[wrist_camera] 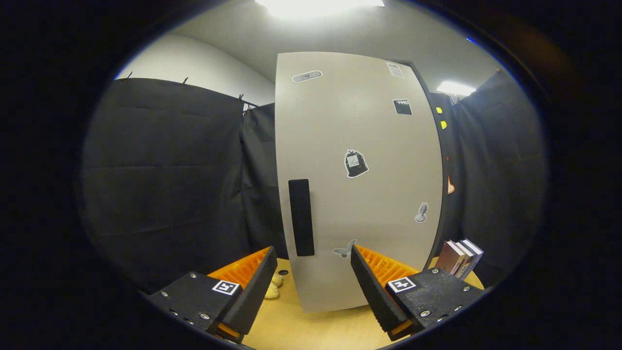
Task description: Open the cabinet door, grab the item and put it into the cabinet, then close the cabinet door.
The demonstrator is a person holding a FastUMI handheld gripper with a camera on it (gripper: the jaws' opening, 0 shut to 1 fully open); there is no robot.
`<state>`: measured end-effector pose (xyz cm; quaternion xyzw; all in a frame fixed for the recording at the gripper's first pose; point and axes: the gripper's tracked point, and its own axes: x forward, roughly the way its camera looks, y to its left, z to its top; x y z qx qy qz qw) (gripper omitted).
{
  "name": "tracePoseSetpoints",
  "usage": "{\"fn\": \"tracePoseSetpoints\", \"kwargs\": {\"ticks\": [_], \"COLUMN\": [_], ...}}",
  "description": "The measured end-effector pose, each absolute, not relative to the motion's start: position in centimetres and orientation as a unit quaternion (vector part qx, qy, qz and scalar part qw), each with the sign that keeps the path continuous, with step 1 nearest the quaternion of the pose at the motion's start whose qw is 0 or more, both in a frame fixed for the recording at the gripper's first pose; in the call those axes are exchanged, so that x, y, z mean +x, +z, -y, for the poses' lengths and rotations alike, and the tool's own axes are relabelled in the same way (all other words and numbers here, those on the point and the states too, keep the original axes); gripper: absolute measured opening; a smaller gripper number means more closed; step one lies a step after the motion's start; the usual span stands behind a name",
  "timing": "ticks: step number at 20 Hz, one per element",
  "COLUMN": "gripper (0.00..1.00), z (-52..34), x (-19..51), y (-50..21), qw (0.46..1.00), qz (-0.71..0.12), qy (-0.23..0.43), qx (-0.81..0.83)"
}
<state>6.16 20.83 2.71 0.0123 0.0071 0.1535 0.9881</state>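
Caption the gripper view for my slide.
Open gripper faces closed cabinet door, black handle just ahead; books beside it.

I have the claw (313,262) held level and pointing straight ahead, both fingers reaching forward from their mounts. The jaws stand wide apart, and nothing is gripped between them. Each finger (255,291) angles slightly inward toward its tip, the two at matching height.

Cabinet door (359,184): pale grey-beige, dotted with small black-and-white stickers (356,164); handle (301,217) plain black. Worktop (311,325) below door: light wood tone. Books (459,256) right of door: maroon, brown covers. Small item (273,287) left of door: pale yellow.
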Motion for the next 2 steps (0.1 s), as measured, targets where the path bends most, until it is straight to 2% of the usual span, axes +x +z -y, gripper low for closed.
{"fn": "tracePoseSetpoints", "kwargs": {"ticks": [2], "gripper": [0.95], "z": [-20.98], "x": [5.91], "y": [2.73], "qw": [0.989], "qz": [-0.004], "qy": [0.15], "qx": [0.008]}}
